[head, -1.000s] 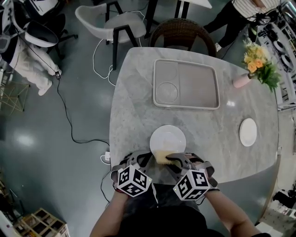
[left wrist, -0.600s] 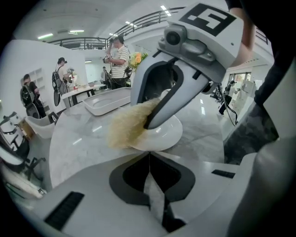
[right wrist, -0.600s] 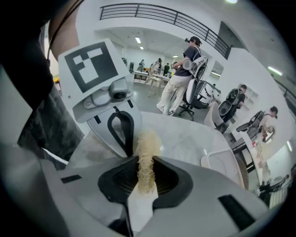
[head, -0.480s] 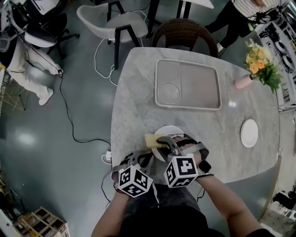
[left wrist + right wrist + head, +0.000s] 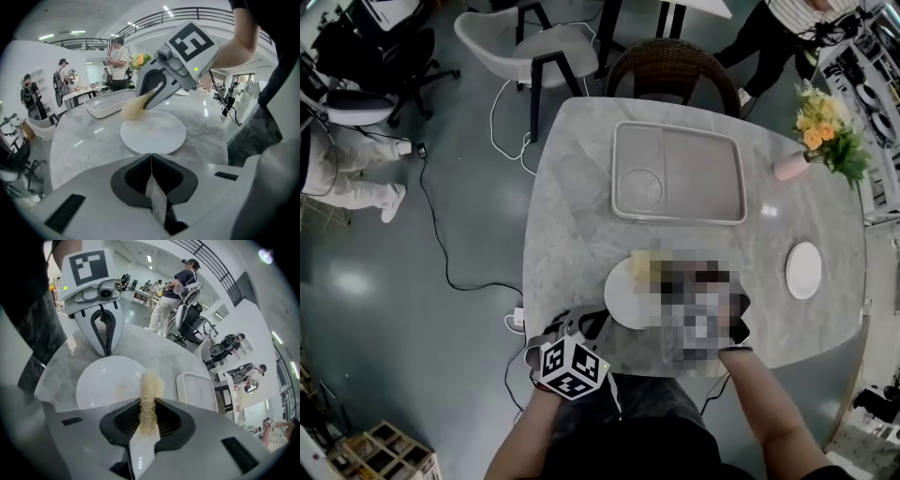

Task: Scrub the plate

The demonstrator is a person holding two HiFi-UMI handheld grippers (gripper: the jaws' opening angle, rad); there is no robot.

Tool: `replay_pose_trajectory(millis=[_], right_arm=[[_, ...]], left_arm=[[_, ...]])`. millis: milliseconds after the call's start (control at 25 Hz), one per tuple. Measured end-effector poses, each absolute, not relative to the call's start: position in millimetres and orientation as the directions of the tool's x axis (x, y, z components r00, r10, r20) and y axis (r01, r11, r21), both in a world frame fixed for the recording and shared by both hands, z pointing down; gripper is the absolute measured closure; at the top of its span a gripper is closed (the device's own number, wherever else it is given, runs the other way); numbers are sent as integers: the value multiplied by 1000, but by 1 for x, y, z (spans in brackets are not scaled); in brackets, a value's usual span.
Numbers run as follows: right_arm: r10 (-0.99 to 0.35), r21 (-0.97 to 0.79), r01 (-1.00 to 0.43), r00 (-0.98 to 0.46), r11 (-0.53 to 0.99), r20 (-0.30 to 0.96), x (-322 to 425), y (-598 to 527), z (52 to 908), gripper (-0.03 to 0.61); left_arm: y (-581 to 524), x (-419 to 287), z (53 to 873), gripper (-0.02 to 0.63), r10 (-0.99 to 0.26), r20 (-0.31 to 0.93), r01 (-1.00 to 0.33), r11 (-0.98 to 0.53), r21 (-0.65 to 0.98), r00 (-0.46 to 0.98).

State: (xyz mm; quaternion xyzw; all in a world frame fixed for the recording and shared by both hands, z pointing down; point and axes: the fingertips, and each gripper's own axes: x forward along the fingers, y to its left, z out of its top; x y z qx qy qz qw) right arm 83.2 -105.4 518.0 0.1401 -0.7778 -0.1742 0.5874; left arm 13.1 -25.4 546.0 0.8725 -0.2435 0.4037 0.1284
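Over the plate's [image 5: 623, 298] far edge, I am tilting my right gripper [image 5: 148, 405] downward, jaws clamping a fibrous scrubber [image 5: 151, 383]. My left gripper [image 5: 151, 159] is hovering just beside the plate's near rim, jaws pressed together, empty.

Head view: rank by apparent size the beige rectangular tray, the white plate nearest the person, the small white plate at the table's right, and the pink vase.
1. Beige rectangular tray
2. White round plate nearest the person, partly under the yellow fibrous sponge
3. Small white plate at the right
4. Pink vase
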Motion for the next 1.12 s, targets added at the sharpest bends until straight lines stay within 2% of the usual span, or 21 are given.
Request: replay_pose_trajectory(millis=[280, 560, 680, 920, 1120], right_arm=[[-407, 411, -32, -225, 911, 885, 120, -69, 519, 498], [-347, 359, 6, -237, 934, 907, 116, -26, 519, 498], [-301, 312, -1, -269, 950, 915, 103, -8, 518, 498], [-191, 150, -132, -399, 980, 897, 65, 8, 515, 498], [-154, 69, -196, -461, 978, 874, 44, -3, 511, 498]], left_arm=[[-26, 13, 547, 600, -317, 768, -522, -852, 27, 557], [-25, 14, 546, 600, -319, 767, -524, -851, 27, 557], [-25, 15, 546, 600, -321, 766, -528, -849, 28, 557], [-25, 14, 547, 600, -324, 763, -537, -843, 35, 559], [-25, 15, 545, 600, -328, 763, -543, -839, 35, 557]])
